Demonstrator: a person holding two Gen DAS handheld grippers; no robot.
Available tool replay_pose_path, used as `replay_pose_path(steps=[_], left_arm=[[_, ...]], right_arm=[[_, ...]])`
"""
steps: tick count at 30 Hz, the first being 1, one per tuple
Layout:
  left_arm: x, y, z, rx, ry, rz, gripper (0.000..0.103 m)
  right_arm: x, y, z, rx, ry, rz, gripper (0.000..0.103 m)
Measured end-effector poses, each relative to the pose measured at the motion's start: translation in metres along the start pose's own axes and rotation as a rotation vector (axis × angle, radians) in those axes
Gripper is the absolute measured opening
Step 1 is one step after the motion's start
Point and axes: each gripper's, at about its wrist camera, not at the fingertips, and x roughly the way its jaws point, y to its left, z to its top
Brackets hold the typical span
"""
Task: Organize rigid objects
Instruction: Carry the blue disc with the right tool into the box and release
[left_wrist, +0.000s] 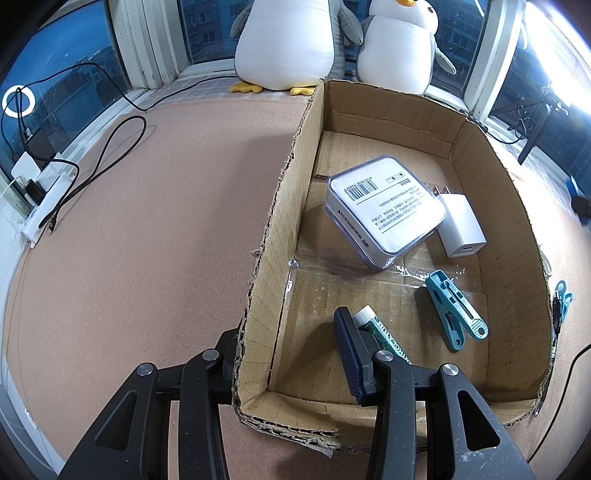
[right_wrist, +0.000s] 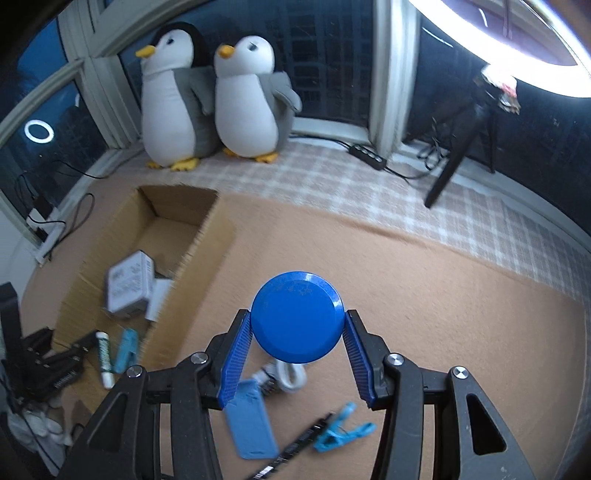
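- The round blue plastic disc, glossy with a raised rim, sits between the blue ribbed pads of your right gripper; both pads press its edges, so you are grasping it, and it looks lifted clear of the tan cloth.
- The open brown cardboard box is the landmark: from the disc it lies up and to the left in the right wrist view, its near wall close by. I judge the coming move to be a carry leftward over that wall.
- Your right hand is the one placed for this; the disc is round, so no long axis matters for the drop.
- Your left gripper straddles the box's near-left wall, one finger outside and one inside, clamped on the wall. It seems to steady the box.
- Just beside the inner finger lies a green-labelled white-capped tube.
- Inside the box: a teal plastic clothespin, a white-and-grey square case with a barcode, and a white plug charger touching that case.
- Outside the box, below the disc: a blue flat rectangular case, a black pen, another teal peg.
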Motion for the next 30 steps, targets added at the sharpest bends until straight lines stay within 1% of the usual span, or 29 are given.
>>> replay_pose_path(steps=[4,9,14,23,30], left_arm=[[0.000,0.000,0.000,0.000,0.000,0.000,0.045],[0.000,0.000,0.000,0.000,0.000,0.000,0.045],[0.000,0.000,0.000,-0.001,-0.001,0.000,0.045],[0.000,0.000,-0.001,0.000,-0.001,0.000,0.045],[0.000,0.000,-0.001,0.000,0.000,-0.001,0.045]], right_arm=[[-0.001,0.027,0.012,-0.026,-0.025,0.050,0.046],[0.005,0.059,0.022,-0.055,-0.033,0.089,0.046],[0.016,0.087,0.024,-0.100,-0.025,0.102,0.046],[0.038,0.115,0.022,-0.147,0.015,0.110,0.046],[0.055,0.125,0.018,-0.164,0.053,0.108,0.046]])
